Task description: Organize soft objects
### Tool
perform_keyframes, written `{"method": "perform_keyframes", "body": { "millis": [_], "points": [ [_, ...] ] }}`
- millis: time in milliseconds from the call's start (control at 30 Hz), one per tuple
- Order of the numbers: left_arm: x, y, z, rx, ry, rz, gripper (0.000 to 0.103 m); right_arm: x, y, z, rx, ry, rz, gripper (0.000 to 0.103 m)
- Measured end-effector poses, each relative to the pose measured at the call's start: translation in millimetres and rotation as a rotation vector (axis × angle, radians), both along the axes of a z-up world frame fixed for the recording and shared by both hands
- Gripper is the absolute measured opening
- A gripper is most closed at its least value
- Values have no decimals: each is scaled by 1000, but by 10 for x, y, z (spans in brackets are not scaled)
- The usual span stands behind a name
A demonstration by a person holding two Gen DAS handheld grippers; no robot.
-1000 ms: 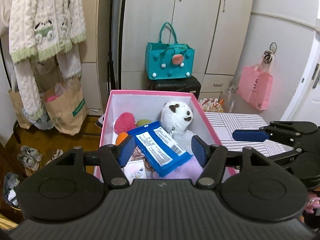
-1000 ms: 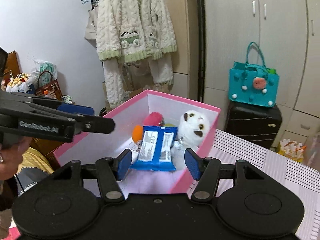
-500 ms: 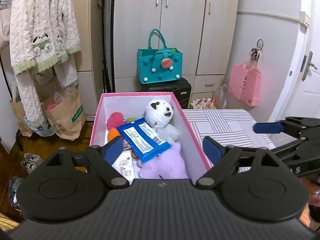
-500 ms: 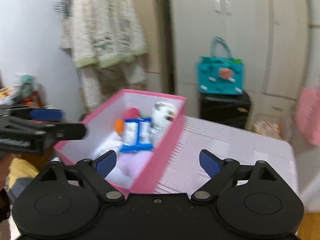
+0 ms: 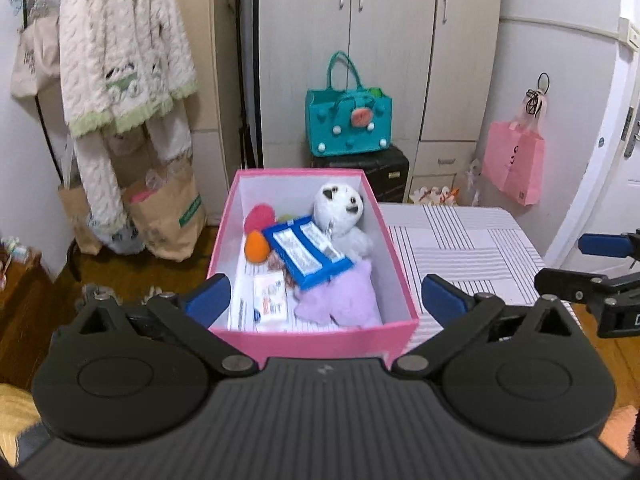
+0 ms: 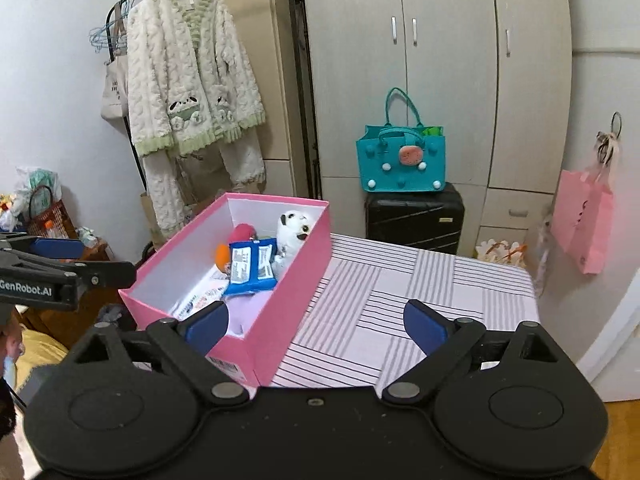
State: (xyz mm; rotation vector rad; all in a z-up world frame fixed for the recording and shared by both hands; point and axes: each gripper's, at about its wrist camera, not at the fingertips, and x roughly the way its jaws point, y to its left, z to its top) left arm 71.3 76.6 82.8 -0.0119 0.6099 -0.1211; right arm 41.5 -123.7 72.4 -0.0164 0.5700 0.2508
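Note:
A pink box [image 5: 312, 344] stands at the left end of a striped table [image 5: 460, 240]. In it lie a white plush animal [image 5: 340, 216], a blue packet [image 5: 306, 252], a purple soft piece [image 5: 344, 300], a pink ball [image 5: 259, 216], an orange ball [image 5: 256, 248] and a small white packet [image 5: 270, 298]. My left gripper [image 5: 326, 299] hovers before the box's near wall, jaws opening wide, nothing between them. My right gripper [image 6: 315, 328] is open and empty, straddling the box's [image 6: 280, 304] right corner from above. The plush [image 6: 294, 228] and blue packet [image 6: 252, 264] show there too.
A teal bag [image 6: 400, 160] sits on a black suitcase [image 6: 416, 216] against the wardrobe. A pink bag [image 5: 514, 164] hangs on the right wall. A cream cardigan [image 6: 192, 80] hangs at left above paper bags [image 5: 168, 216] on the floor.
Both grippers have drawn back and upward from the box, and their jaws have spread wide. The blue packet stays lying in the box on the plush.

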Motion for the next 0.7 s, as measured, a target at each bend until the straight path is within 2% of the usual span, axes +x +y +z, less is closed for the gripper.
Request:
{"method": "perform_keyframes", "body": {
  "millis": [67, 133, 233, 367, 567, 700],
  "points": [
    [-58, -1, 3, -12, 16, -3, 103, -74, 49, -23, -88, -11, 0, 96],
    [-183, -33, 2, 0, -22, -23, 103, -151, 79, -53, -120, -21, 6, 96],
    [-334, -110, 1, 25, -43, -56, 103, -266, 81, -124, -108, -34, 5, 96],
    [-463, -195, -52, 29, -44, -77, 103, -394, 71, -172, -118, -67, -55, 97],
    [-509, -269, -177, 50, -64, 0, 103, -470, -50, -188, -37, -63, -82, 97],
    [-451, -308, -281, 43, -35, 16, 103, -526, -42, -227, -34, -72, -119, 97]
  ]
}}
